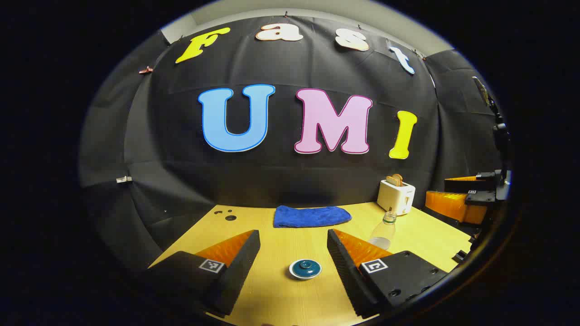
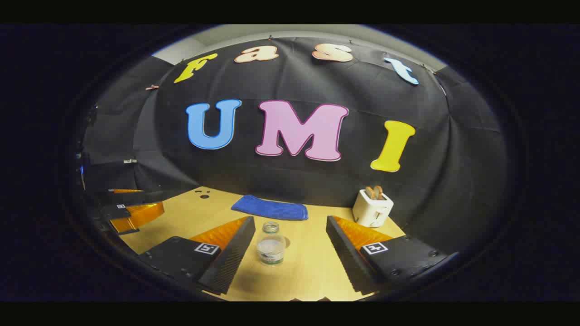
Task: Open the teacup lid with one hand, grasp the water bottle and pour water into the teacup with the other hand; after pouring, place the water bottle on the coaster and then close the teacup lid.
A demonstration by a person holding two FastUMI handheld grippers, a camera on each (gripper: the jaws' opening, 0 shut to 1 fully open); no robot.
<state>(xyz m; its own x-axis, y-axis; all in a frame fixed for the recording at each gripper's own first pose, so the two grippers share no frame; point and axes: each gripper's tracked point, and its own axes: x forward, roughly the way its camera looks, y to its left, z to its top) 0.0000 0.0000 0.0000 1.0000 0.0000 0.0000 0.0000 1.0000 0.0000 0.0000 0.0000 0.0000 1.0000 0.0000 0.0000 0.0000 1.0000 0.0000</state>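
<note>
In the left gripper view, we see the left gripper held low over the wooden surface, its fingers spread wide and holding nothing, with the lidded teacup standing between them, touched by neither. The water bottle stands uncapped just beyond the fingers, to the right in this view, and behind it sits a white toaster with bread in its slots. A folded blue cloth lies at the far edge of the surface. At the right rim we make out the right gripper. In the right gripper view, we find the right gripper wide open and empty, the water bottle upright between its fingers, nearer to the finger on the left of the view but apart from it. The blue cloth and toaster lie beyond, and the left gripper shows at the left rim.
</note>
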